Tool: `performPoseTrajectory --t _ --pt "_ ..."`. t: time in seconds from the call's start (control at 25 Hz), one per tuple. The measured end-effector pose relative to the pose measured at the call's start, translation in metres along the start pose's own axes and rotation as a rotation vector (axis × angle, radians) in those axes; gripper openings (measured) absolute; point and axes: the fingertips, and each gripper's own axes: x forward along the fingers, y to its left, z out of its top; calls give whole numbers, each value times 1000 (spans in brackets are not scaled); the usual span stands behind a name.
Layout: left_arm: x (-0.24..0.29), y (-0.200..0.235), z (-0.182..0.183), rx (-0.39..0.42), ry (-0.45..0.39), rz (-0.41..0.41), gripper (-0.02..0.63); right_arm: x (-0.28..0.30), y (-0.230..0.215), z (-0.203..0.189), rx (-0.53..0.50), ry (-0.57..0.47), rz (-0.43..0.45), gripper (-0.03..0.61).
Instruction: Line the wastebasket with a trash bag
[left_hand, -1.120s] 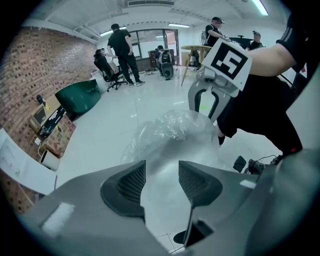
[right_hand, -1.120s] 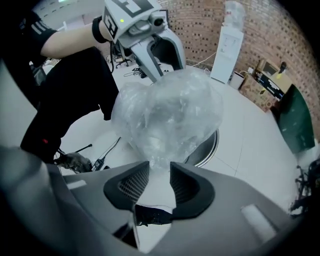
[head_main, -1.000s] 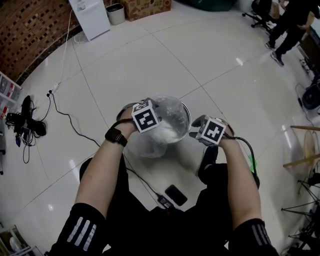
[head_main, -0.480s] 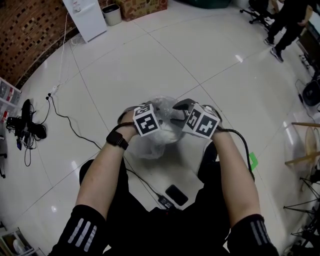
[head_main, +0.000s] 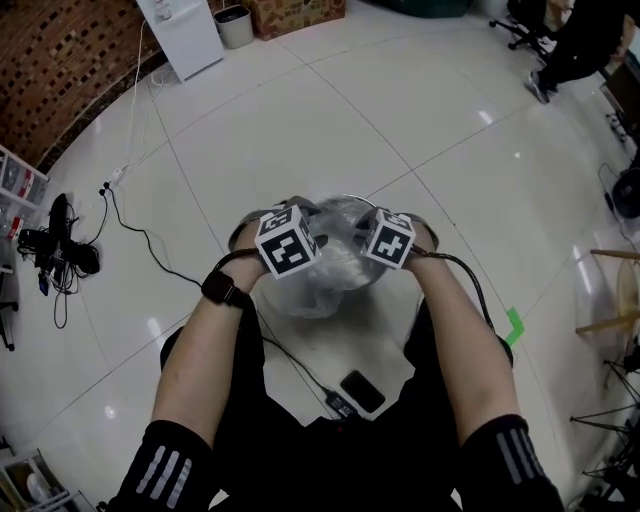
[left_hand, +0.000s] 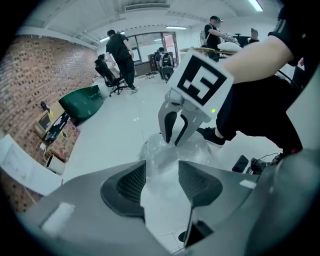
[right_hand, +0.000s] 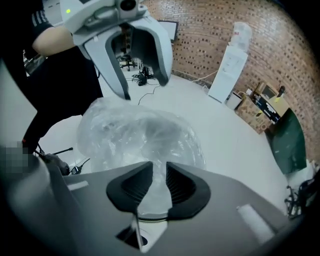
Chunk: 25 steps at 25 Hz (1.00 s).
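Note:
A clear trash bag (head_main: 335, 262) lies crumpled over the round wastebasket (head_main: 372, 276) on the floor between my knees. In the head view my left gripper (head_main: 306, 222) is at the bag's left side and my right gripper (head_main: 356, 228) close beside it on the right. In the left gripper view the film (left_hand: 160, 161) fills the gap between the left gripper's (left_hand: 161, 174) pads, and the right gripper (left_hand: 176, 134) hangs just beyond. In the right gripper view the right gripper's (right_hand: 157, 181) jaws are closing on a fold of the bag (right_hand: 135, 132), with the left gripper (right_hand: 144, 87) above it.
A phone (head_main: 363, 390) and a cable lie on the tiles by my legs. More cables (head_main: 140, 238) run to the left. A white cabinet (head_main: 180, 35) and a small bin (head_main: 233, 25) stand at the far wall. A person (head_main: 580, 50) walks at top right.
My right gripper has swung left from beside the basket onto the bag, next to the left gripper. The bag now looks bunched up between the two.

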Motion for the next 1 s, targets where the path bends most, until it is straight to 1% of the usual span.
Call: performPoseTrajectory --t 0.12,0.2,0.36,0.6,0.84,1.0 --pt "-15 7 -7 -16 -9 22 199 27 0 -10 -29 63 18 94" --pt "-23 15 -13 -35 -13 34 199 44 2 -9 -60 97 24 94" --pt "-34 33 -22 -83 -16 60 199 73 9 -3 -106 134 60 94" --pt "-47 50 -28 -138 -23 98 195 113 19 -6 -118 175 113 94" --pt "-51 51 -21 -130 -36 101 195 150 38 -19 -125 211 182 94" --pt "-49 52 -22 -128 -26 104 195 164 49 -27 -138 230 202 94"
